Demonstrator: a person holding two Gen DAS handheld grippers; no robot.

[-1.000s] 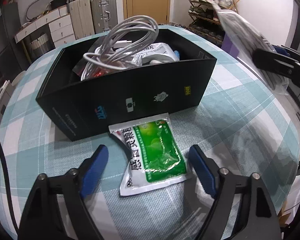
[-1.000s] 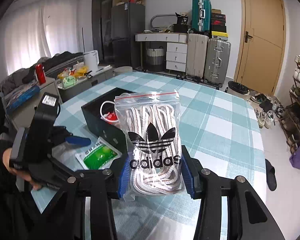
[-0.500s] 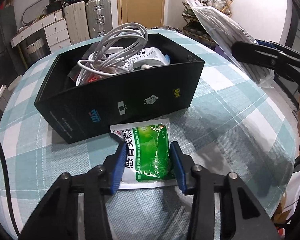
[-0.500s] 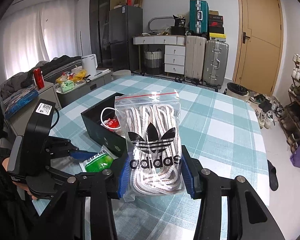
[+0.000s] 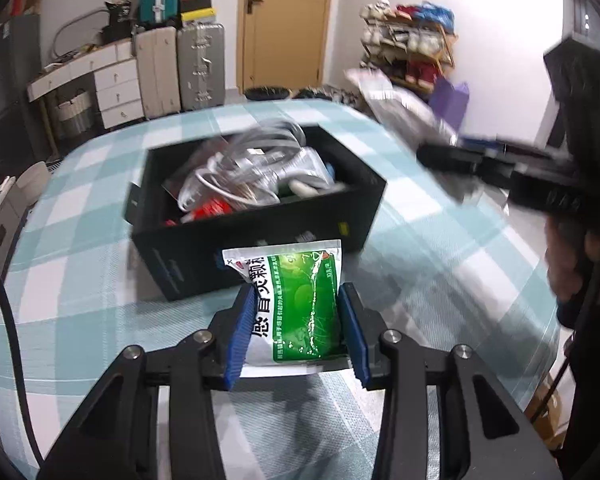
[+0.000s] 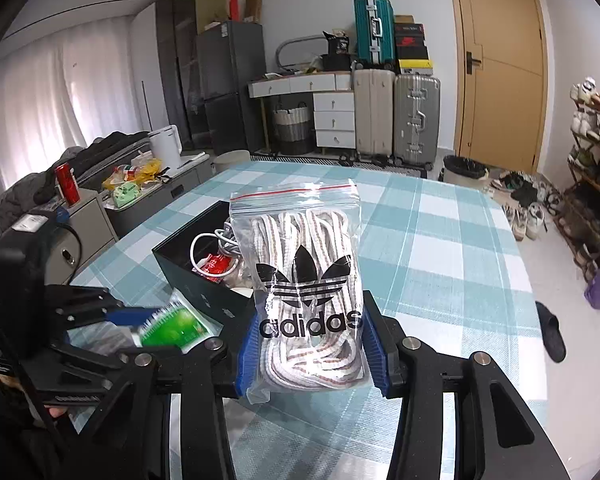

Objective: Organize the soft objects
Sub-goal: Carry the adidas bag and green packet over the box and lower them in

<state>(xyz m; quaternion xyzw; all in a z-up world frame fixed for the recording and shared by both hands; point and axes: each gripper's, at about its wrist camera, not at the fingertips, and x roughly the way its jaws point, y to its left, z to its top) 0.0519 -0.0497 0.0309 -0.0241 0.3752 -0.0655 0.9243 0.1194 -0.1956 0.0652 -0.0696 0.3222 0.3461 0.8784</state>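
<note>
The left gripper (image 5: 298, 328) squeezes a green and white packet (image 5: 296, 304) between its blue pads, lifted just above the checked table (image 5: 80, 280) in front of the black box (image 5: 260, 216). The box is full of white cables (image 5: 244, 172) and other bits. To the right, the right gripper (image 6: 310, 346) is clamped on a clear zip bag (image 6: 304, 280) of white laces, held upright over the table beside the box.

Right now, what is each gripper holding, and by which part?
The left gripper pinches the green sachet across its lower half, side edges between the pads. The right gripper clamps the lace bag across its lower sides.
</note>
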